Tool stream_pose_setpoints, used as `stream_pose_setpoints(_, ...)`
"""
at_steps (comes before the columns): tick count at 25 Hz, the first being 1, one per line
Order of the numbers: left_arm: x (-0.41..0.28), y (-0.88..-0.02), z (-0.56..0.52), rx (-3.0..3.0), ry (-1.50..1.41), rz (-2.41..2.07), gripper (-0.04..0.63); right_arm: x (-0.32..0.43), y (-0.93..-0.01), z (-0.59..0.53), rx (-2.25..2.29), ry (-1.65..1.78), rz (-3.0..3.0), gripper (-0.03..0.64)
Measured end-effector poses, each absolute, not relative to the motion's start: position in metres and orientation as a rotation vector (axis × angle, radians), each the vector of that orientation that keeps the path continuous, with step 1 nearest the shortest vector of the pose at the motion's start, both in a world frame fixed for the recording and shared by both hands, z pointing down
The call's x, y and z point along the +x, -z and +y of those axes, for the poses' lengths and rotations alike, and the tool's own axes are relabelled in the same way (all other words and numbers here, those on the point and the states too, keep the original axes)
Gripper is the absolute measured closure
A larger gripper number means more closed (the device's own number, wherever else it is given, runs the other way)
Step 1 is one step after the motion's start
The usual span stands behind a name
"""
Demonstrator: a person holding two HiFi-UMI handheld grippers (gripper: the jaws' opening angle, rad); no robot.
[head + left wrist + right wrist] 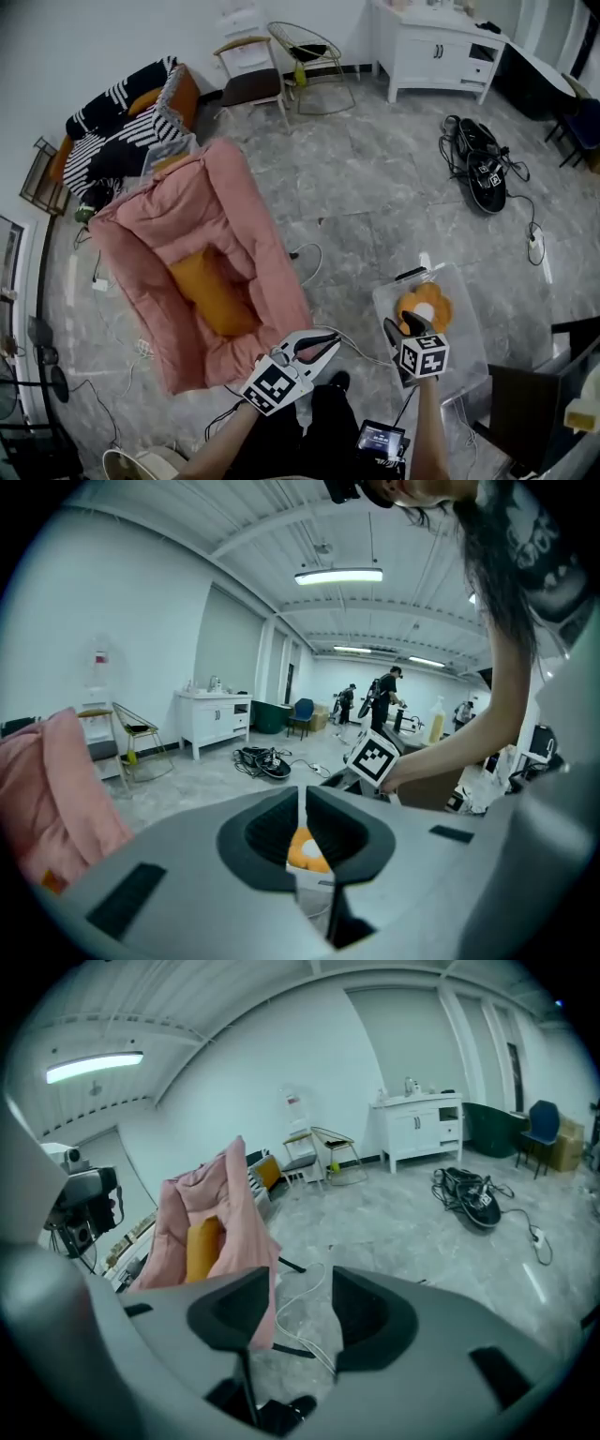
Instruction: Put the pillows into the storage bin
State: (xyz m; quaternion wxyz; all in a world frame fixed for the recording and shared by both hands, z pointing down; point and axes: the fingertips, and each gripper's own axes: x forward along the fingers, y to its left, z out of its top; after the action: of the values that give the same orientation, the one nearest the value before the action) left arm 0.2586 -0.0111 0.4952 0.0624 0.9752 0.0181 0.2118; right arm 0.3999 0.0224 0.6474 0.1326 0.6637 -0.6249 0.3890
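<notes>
A clear storage bin (466,323) stands on the floor at the right. In it lies a flower-shaped orange pillow (427,305) with a white centre. My right gripper (403,327) hovers at that pillow's near edge, open, with nothing between its fingers in the right gripper view (300,1312). An orange rectangular pillow (211,288) rests on the pink padded sofa (178,220), also seen as the orange pillow (202,1246) in the right gripper view. My left gripper (330,343) is between sofa and bin, shut and empty; through its narrow slit (301,803) the flower pillow (307,850) shows.
A white cable (312,265) trails over the grey floor beside the sofa. Black bags and cords (483,161) lie at the back right. A white cabinet (436,52), a chair (248,82) and a wire chair (309,58) line the far wall. Striped cushions (131,122) sit behind the sofa.
</notes>
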Motion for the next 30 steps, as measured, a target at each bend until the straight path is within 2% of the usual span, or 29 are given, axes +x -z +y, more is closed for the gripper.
stream_pose_setpoints(7,0.151,-0.498,-0.065,2.902,-0.614,-0.201,0.563,0.283,-0.626,-0.061,1.759,-1.064,-1.993,0.402)
stream_pose_setpoints(20,-0.099,-0.537,-0.165,2.774,-0.652,-0.480,0.563,0.016,-0.661,-0.200,1.398,-1.052,-2.099,0.403)
stream_pose_setpoints(30,-0.194,-0.586,-0.202,2.663,-0.667,-0.566,0.563,-0.062,-0.734,-0.288,1.247,-1.016,-2.017,0.387)
